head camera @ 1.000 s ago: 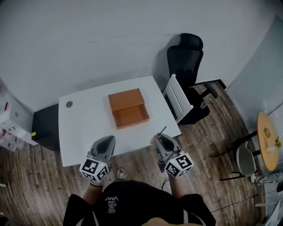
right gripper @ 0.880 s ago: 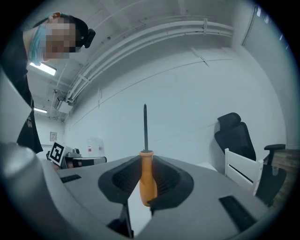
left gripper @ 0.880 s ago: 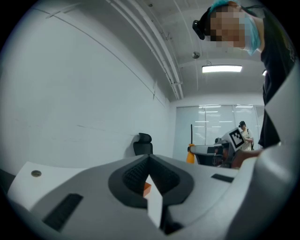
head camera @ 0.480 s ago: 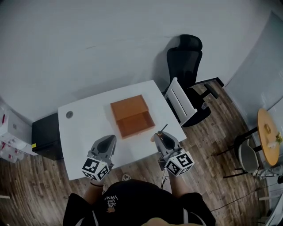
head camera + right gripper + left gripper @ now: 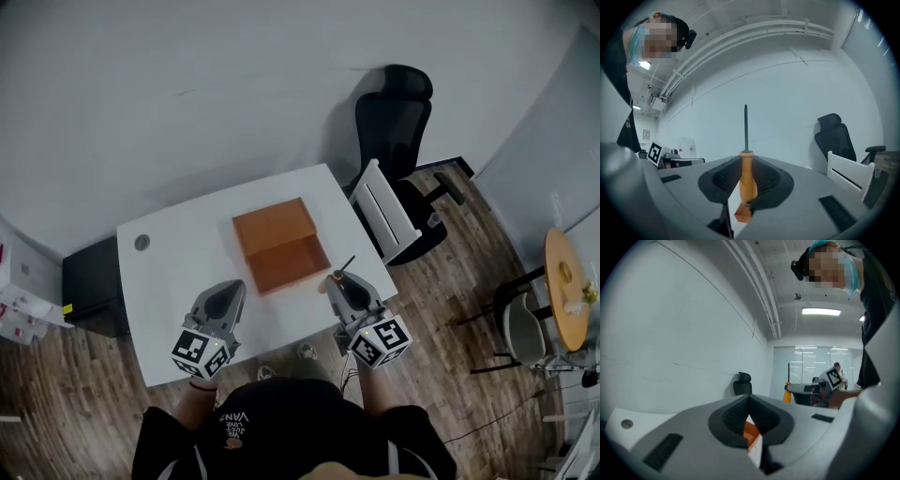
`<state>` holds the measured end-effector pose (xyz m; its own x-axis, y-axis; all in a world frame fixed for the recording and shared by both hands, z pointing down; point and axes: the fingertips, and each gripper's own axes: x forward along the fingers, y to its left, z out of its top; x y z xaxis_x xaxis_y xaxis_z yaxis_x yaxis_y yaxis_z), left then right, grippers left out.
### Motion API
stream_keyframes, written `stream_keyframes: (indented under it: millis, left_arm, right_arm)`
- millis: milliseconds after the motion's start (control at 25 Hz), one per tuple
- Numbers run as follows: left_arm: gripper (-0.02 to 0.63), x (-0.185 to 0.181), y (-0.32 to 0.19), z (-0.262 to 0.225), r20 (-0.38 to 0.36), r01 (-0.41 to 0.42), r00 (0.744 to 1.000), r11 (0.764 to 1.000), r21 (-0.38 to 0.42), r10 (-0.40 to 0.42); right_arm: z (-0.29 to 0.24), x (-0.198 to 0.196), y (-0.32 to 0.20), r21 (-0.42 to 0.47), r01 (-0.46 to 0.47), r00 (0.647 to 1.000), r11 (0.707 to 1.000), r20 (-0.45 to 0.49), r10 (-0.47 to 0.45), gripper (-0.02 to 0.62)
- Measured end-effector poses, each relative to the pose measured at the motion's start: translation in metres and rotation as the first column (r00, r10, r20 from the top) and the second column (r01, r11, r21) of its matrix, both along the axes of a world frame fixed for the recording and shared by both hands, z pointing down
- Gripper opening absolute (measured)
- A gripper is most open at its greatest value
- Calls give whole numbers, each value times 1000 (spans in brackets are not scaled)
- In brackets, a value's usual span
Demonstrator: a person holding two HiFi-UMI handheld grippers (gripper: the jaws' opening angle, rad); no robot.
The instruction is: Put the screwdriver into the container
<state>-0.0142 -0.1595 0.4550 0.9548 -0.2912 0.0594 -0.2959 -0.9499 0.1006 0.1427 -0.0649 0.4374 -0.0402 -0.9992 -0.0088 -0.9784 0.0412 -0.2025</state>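
A screwdriver [image 5: 746, 180] with an orange handle and a dark shaft stands between the jaws of my right gripper [image 5: 746, 183], which is shut on the handle. In the head view the right gripper [image 5: 343, 286] hovers over the table's front right corner, and the screwdriver's shaft [image 5: 345, 267] points away toward the chair. The orange container [image 5: 279, 244], an open box, lies on the white table [image 5: 178, 258] just left of and beyond that gripper. My left gripper [image 5: 225, 304] hangs over the table's front edge, jaws together with nothing in them; a sliver of the container [image 5: 751, 432] shows between them.
A black office chair [image 5: 398, 112] and a white slatted frame [image 5: 384, 211] stand to the right of the table. A black cabinet [image 5: 89, 286] sits at the table's left. A round cable port [image 5: 142, 243] marks the table's far left corner. A small round wooden table [image 5: 568, 300] stands far right.
Both grippers have moved slightly forward over the table's front edge. The right gripper with the screwdriver now sits closer to the container. The grip is unchanged.
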Motion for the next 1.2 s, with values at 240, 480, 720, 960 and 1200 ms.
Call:
stream_keyframes:
  millis: [240,480,720,960,1200]
  left_arm:
    - [14,12,-11,-4,-3,55,998,998,6,-55]
    - [15,22,-24,-7,-5,127,992,992,13,-127]
    - [15,29,-38,-6,-6,193,981,981,25,-193]
    - [15,37,-48,-9,-11,241,971,970,35,-241]
    - [15,42,-56,-11,-15,272,962,961,41,-271]
  right_arm:
    - [-2,17,-21,3,57,998,998,-4,-57,78]
    - [-7,29,-48,4,138,990,990,-21,-138,78]
    - [-3,40,-73,-4,206,978,979,-37,-206,78]
    - [-6,50,-92,2,258,965,966,-46,-258,78]
    - [-8,55,-109,1,295,953,956,-73,-294,77]
